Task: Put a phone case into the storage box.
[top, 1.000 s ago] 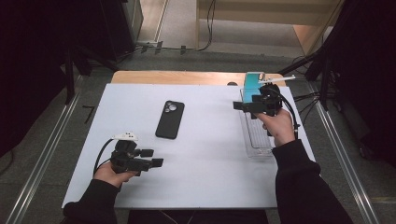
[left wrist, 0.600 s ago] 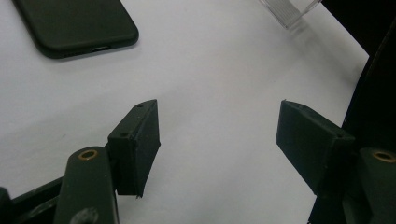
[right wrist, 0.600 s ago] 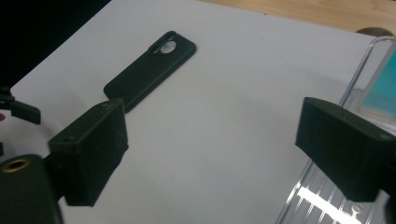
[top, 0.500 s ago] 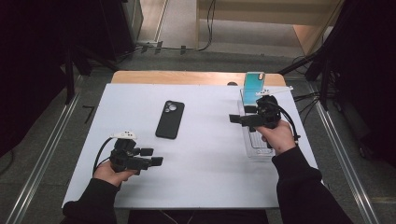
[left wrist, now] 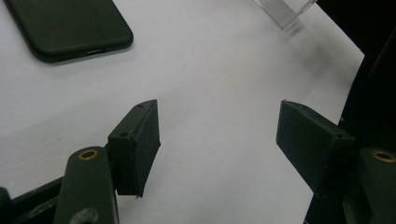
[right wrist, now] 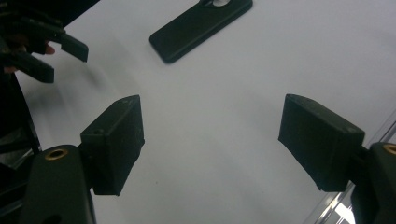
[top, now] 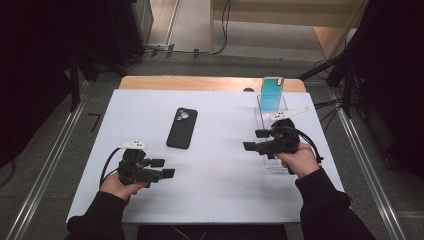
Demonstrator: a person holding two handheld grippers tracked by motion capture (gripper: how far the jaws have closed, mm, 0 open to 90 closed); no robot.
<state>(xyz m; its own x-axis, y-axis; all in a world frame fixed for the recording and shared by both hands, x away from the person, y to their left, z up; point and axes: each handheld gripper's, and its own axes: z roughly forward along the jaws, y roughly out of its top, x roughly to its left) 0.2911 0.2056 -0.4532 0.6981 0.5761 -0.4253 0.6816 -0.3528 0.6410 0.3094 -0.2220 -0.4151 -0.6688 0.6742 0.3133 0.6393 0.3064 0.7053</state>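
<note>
Since the earlier frame, the right gripper (top: pixel 256 140) had drawn back from the teal phone (top: pixel 272 93), which stood upright in the clear stand (top: pixel 272 116) near the table's (top: pixel 220 200) far right edge. Its jaws had just been closing, yet stayed apart with nothing between them. The left gripper (top: pixel 162 168) hung open and empty by the near left corner. The black phone (top: pixel 182 128) lay face down mid-table; the stand's near end was hidden behind the right hand.
</note>
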